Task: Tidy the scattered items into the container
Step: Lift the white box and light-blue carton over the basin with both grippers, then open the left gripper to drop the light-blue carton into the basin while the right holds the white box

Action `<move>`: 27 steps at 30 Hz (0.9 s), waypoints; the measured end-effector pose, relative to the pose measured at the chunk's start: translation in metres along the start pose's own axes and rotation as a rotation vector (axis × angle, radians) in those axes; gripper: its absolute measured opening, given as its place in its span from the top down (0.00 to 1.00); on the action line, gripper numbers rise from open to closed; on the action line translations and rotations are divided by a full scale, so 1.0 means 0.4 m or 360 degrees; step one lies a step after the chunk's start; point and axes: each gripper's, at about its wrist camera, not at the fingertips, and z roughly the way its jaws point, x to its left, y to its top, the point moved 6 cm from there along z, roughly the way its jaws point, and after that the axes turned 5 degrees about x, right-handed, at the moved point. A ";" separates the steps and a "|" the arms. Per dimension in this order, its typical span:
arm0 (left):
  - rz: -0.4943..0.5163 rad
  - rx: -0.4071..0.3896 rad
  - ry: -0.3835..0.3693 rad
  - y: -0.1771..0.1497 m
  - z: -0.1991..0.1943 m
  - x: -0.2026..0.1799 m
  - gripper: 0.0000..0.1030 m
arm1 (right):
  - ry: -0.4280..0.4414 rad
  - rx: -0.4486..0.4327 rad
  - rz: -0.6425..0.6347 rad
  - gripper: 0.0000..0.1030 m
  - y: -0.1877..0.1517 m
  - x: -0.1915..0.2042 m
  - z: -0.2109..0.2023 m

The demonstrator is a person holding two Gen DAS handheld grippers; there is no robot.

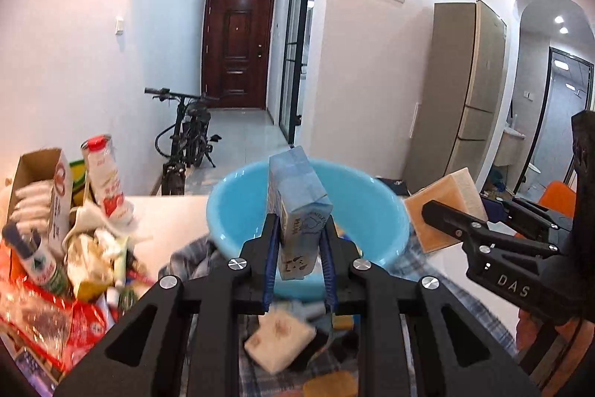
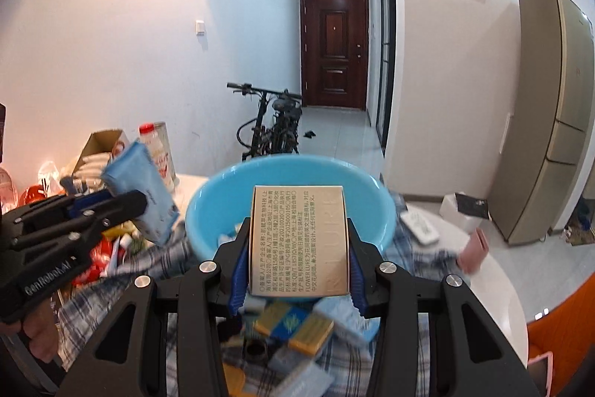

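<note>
With fingers [image 2: 241, 263] clamped: gold box [image 2: 299, 240]

Glossy plastic basin [image 2: 290, 181], checked cloth [image 2: 122, 289]

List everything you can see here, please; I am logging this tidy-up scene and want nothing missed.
basin: one, light blue, on the table ahead of both grippers
pale blue packet: one, held upright in the left gripper
beige box: one, printed text, held in the right gripper
small items: several, blue, yellow, white, on the checked cloth below the grippers
clutter pile: many, mostly red and white, bottles, open carton, left of the basin
remote: one, white, right of the basin
bicycle: one, black, in the hallway
door: one, dark red, hallway end
fridge: one, beige, right wall
left gripper: black, blue pads, shut
right gripper: black, blue pads, shut
</note>
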 end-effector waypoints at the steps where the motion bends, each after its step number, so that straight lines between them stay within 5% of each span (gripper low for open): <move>1: -0.0003 -0.0007 0.0002 0.017 0.008 0.002 0.81 | 0.0000 -0.0011 -0.0006 0.55 0.019 0.003 0.004; 12: -0.0030 -0.0083 0.0008 0.124 0.068 0.007 0.81 | 0.0035 -0.0118 -0.0017 0.55 0.159 0.014 0.050; 27: -0.0021 0.0049 0.0056 0.085 0.225 0.011 0.81 | 0.0017 0.0004 -0.0016 0.55 0.135 0.003 0.228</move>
